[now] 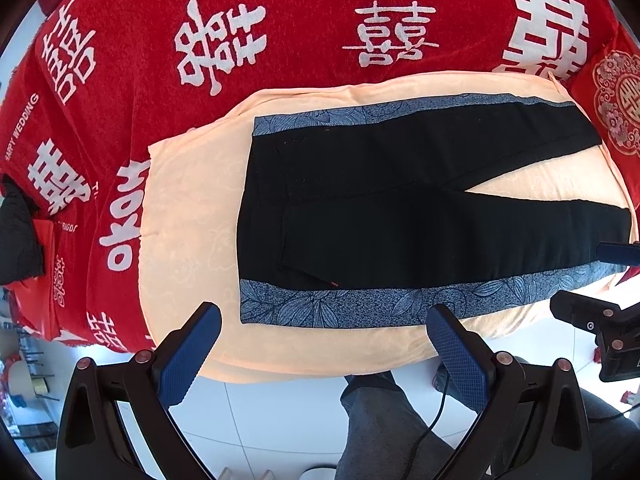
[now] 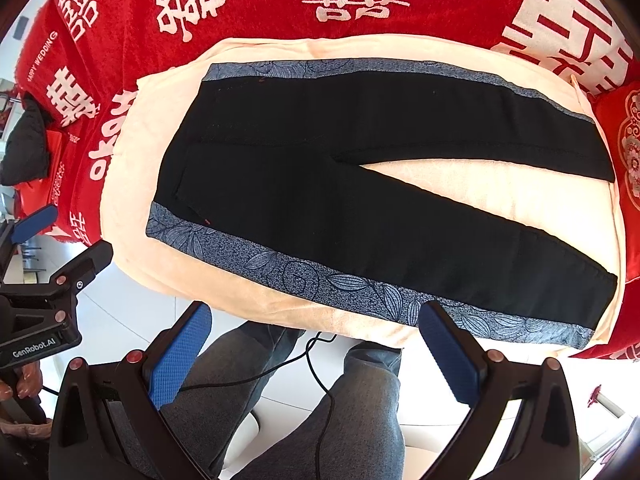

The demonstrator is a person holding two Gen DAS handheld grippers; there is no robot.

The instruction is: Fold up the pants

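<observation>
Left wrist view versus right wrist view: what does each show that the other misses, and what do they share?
Only the left wrist view shows the right claw at its right edge, over the leg end of the pants. Only the right wrist view shows the left claw at its left edge and the cable across the person's legs. Both show the black pants spread flat, unfolded, on the peach towel over the red blanket, each claw open.

Peach cloth point(image 1: 192, 200) on red blanket point(image 1: 304, 12)
</observation>
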